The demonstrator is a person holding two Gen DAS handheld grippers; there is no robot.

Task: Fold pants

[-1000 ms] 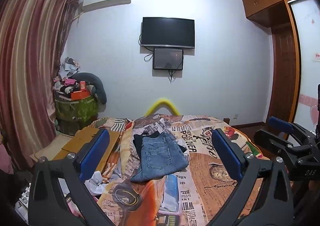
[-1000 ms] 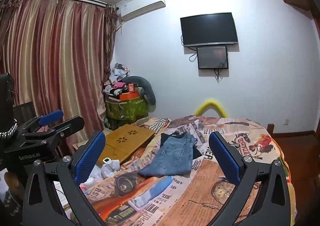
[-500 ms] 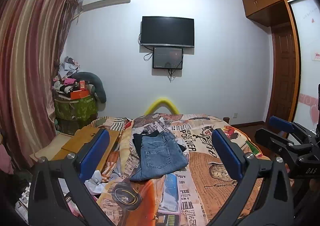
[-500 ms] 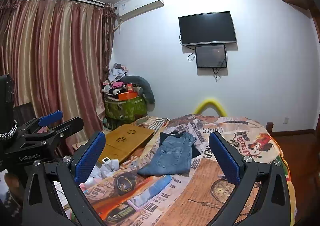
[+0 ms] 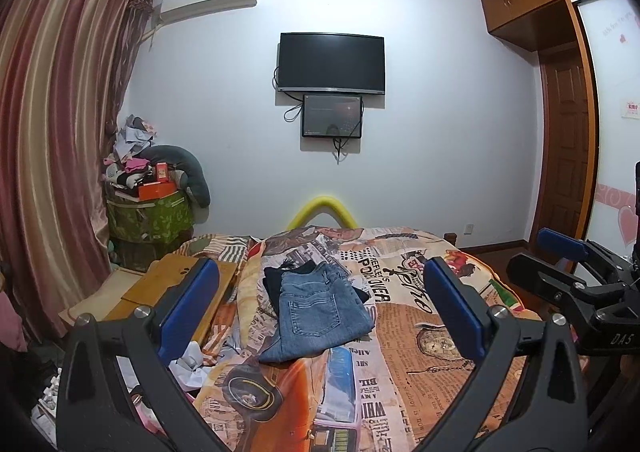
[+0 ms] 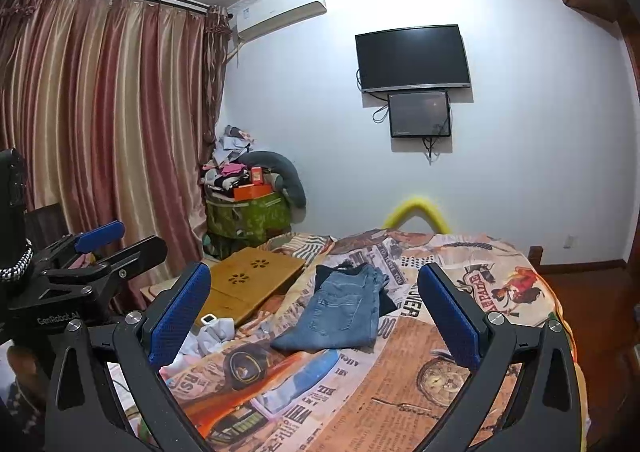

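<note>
Folded blue jeans (image 5: 316, 312) lie on the bed (image 5: 404, 332) over a dark garment (image 5: 274, 282) that pokes out at their far edge. In the right wrist view the same jeans (image 6: 340, 312) rest mid-bed. My left gripper (image 5: 320, 316) is open, held above the near end of the bed and well short of the jeans, with nothing between its blue pads. My right gripper (image 6: 316, 316) is open too and empty, also back from the jeans. Each gripper shows at the edge of the other's view: the right one (image 5: 576, 272), the left one (image 6: 100, 248).
A wooden lap desk (image 6: 248, 284) and crumpled white cloth (image 6: 208, 336) lie on the bed's left side. A green bin piled with clutter (image 5: 148, 211) stands by the curtains (image 5: 48, 155). A TV (image 5: 332, 63) hangs on the far wall. A wooden door (image 5: 568, 155) is at right.
Both grippers have drifted very slightly; the scene sits a touch lower in each view. The jeans have not moved and both grippers stay open.
</note>
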